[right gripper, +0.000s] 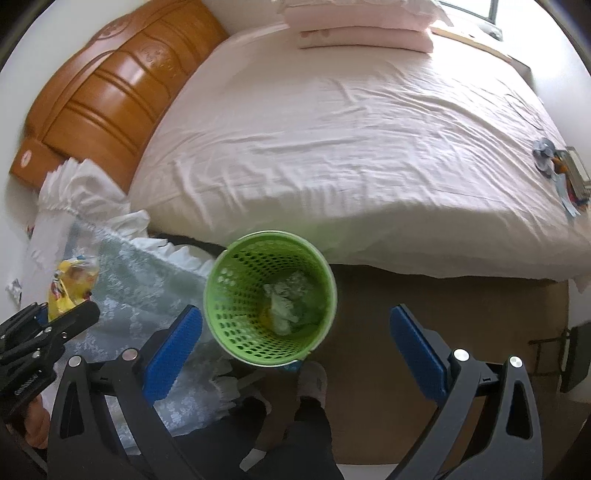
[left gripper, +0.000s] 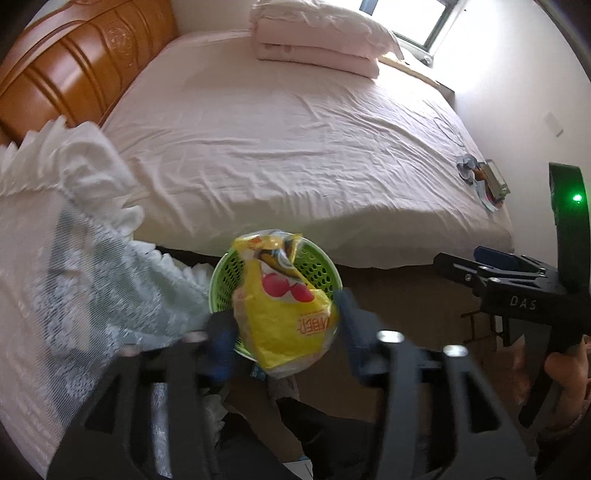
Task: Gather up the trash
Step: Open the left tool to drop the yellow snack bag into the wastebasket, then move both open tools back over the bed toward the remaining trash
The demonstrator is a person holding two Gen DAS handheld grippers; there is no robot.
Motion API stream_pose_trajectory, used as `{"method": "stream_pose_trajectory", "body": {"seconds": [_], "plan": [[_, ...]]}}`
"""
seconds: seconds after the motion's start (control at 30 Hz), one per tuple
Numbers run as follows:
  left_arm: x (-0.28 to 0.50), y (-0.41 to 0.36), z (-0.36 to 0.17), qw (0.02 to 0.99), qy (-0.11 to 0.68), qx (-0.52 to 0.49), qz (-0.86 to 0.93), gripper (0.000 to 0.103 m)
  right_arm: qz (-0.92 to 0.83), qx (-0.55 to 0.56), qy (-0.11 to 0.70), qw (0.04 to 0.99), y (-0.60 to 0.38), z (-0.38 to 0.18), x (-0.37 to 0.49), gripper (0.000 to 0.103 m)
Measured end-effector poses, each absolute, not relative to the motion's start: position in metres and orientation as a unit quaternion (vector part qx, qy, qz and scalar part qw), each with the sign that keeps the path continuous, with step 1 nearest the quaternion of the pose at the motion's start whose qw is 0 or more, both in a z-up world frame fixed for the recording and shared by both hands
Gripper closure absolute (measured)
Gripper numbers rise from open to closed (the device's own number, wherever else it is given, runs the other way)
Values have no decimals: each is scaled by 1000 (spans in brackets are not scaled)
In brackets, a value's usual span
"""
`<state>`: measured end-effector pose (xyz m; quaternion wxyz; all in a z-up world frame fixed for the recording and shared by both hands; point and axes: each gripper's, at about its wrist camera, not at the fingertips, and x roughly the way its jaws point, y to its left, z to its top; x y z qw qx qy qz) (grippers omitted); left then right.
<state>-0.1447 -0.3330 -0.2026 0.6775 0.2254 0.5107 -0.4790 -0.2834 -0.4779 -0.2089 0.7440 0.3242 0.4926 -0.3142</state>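
Observation:
A yellow snack wrapper point(left gripper: 284, 306) sits between the fingers of my left gripper point(left gripper: 282, 332), which is shut on it and holds it above a green perforated trash basket point(left gripper: 317, 269) on the floor beside the bed. In the right wrist view the wrapper point(right gripper: 70, 288) shows at the far left in the left gripper point(right gripper: 55, 321). The basket point(right gripper: 236, 295) stands between the open blue fingers of my right gripper point(right gripper: 295, 347), and crumpled pale trash point(right gripper: 286, 302) lies in its bottom. The right gripper point(left gripper: 517, 273) also shows at the right of the left wrist view.
A bed with a pale pink sheet point(right gripper: 351, 140) fills the back, with an orange wooden headboard point(right gripper: 110, 96) and folded bedding point(right gripper: 362, 33). A lace-covered nightstand point(right gripper: 140, 288) stands left of the basket. Small clutter point(right gripper: 565, 173) lies at the bed's right edge. Brown floor point(right gripper: 424, 295) lies to the right.

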Motion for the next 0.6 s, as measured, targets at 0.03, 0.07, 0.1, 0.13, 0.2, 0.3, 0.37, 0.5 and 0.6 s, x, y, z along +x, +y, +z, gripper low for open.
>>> {"method": "stream_pose_trajectory", "body": {"seconds": [0.03, 0.07, 0.1, 0.13, 0.2, 0.3, 0.37, 0.5, 0.6], "plan": [[-147, -336, -202, 679, 508, 226, -480, 22, -316, 326, 491, 743, -481, -209, -287, 2], [-151, -339, -200, 681, 503, 225, -481, 14, -317, 328, 490, 743, -483, -210, -290, 2], [-153, -340, -198, 683, 499, 225, -483, 10, -317, 329, 488, 743, -486, -210, -293, 2], [-157, -343, -196, 686, 494, 228, -483, 8, -318, 332, 486, 743, -488, -211, -296, 2], [-159, -345, -194, 686, 489, 233, -486, 8, -317, 334, 486, 743, -493, -212, -298, 2], [-161, -350, -193, 685, 489, 237, -485, 8, -314, 336, 486, 744, -496, -213, -300, 2], [-161, -350, -191, 685, 491, 235, -485, 8, -313, 336, 485, 745, -497, -212, -301, 2], [-158, -346, -189, 688, 491, 231, -483, 8, -311, 335, 485, 746, -496, -213, -299, 2], [-155, -343, -186, 692, 491, 227, -479, 8, -311, 335, 484, 746, -492, -212, -296, 2]]}}
